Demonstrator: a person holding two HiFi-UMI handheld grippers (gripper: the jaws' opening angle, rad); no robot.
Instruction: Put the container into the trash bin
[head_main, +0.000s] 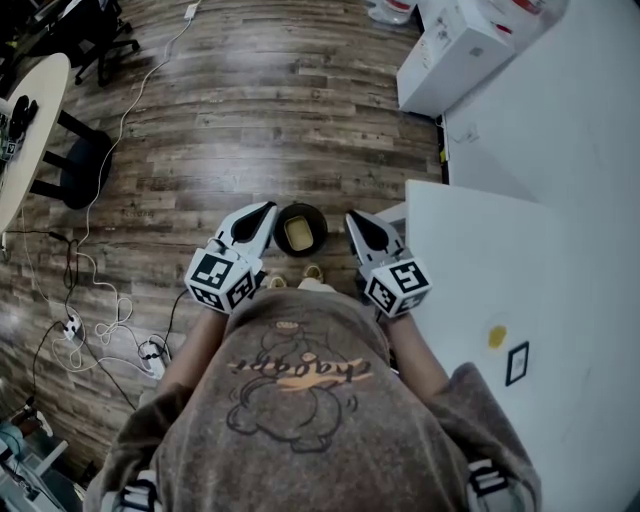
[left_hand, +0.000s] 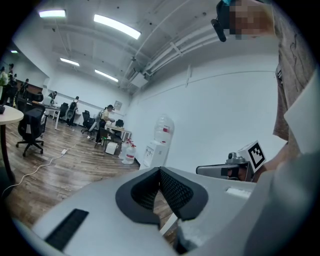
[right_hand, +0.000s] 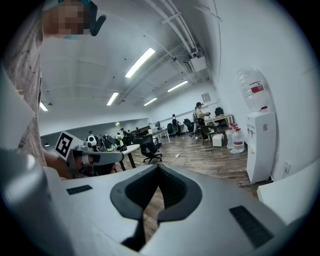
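shirt (head_main: 300, 400) nearest | left tongs (head_main: 267, 209) together, empty | right tongs (head_main: 352, 216) together, empty | container (head_main: 296, 234) in trash bin (head_main: 301, 207) between them

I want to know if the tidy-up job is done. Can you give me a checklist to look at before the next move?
1. Yellowish container lies inside the trash bin: ok.
2. Trash bin stands upright on the floor: ok.
3. Left gripper is shut with nothing in it: ok.
4. Right gripper is shut with nothing in it: ok.
5. Both grippers sit either side of the bin, not blocking its opening: ok.
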